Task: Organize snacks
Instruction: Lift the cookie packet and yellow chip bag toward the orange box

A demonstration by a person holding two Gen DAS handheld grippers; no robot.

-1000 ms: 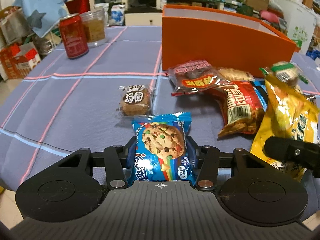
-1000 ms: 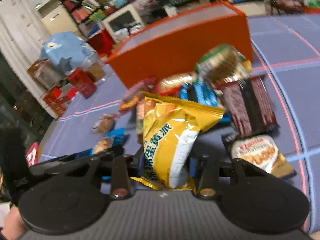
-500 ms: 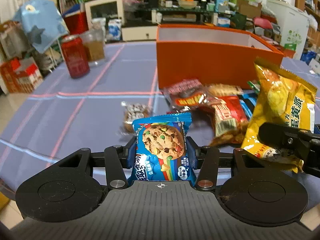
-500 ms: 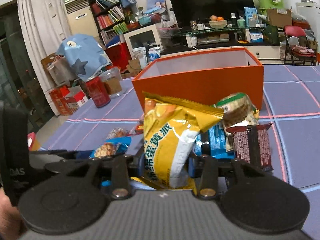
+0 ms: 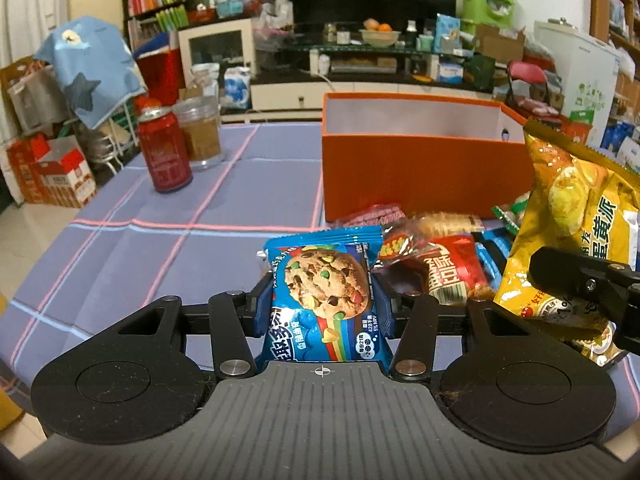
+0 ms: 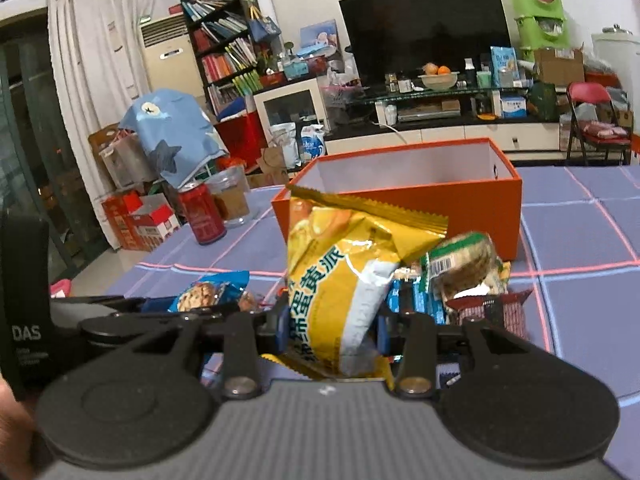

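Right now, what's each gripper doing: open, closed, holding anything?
Left gripper: closed on the blue cookie packet.
Right gripper: closed on the yellow snack bag.

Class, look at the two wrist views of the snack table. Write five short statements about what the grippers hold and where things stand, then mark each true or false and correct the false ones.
1. The left gripper is shut on the blue cookie packet. True.
2. The right gripper is open. False: it is shut on the yellow chip bag.
3. The orange box already holds snacks. False: the part of its inside that shows is bare.
4. The red can stands upright beside a glass jar. True.
5. The red can stands inside the orange box. False: it stands on the tablecloth, off to the box's left.
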